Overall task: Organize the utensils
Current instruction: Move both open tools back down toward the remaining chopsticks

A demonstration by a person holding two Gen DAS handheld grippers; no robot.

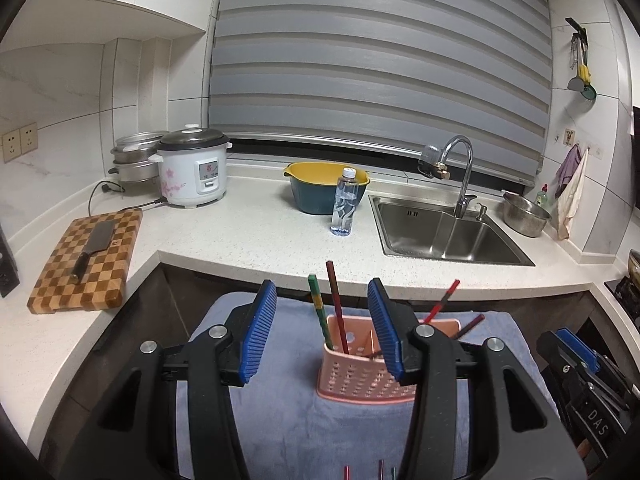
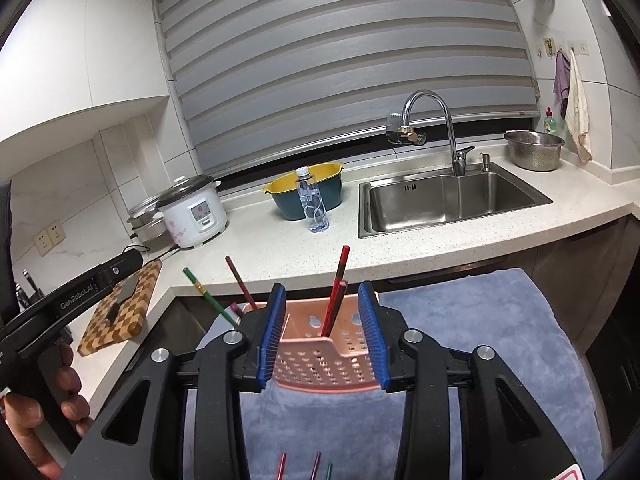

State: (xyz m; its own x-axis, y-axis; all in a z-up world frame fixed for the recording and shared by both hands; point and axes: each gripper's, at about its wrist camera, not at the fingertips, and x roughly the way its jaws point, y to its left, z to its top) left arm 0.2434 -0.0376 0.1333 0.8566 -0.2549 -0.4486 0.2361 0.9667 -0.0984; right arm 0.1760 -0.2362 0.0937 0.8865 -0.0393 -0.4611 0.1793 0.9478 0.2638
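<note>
From the left wrist, a blue-grey towel (image 1: 288,360) lies near, before a speckled white L-shaped counter (image 1: 256,236) with a steel sink (image 1: 444,228) far right; on the towel a pink perforated caddy (image 1: 352,376) holds green and red chopsticks (image 1: 338,312), while the left gripper (image 1: 322,332) stands part open, empty. From the right wrist, the right gripper (image 2: 322,334) frames the caddy (image 2: 316,356) without touching, part open and empty, two red chopsticks (image 2: 336,300) upright inside.

A home kitchen: steel sink (image 1: 448,232), rice cooker (image 1: 194,170), chequered cutting board (image 1: 86,258) on the countertop (image 1: 248,232).
</note>
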